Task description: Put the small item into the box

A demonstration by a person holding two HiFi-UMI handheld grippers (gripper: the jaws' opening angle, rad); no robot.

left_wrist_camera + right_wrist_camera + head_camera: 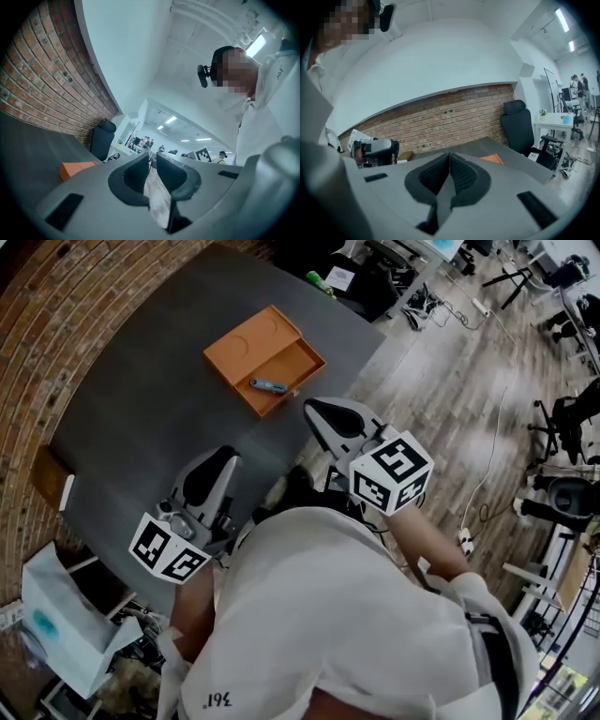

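Hanging back, small item (269, 385) already in orange box (246, 345) on counter (141, 418): left fingers (133, 178) slightly parted, right fingers (461, 177) closed, both empty; best kept clear.

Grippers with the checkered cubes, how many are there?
2. The left gripper is at the lower left of the head view, over the grey table's near edge. The right gripper is near the middle, close to the orange box. None seems hidden.

bright ceiling strip lights (256, 45), soft shadows, fisheye bending, dark vignetted corners
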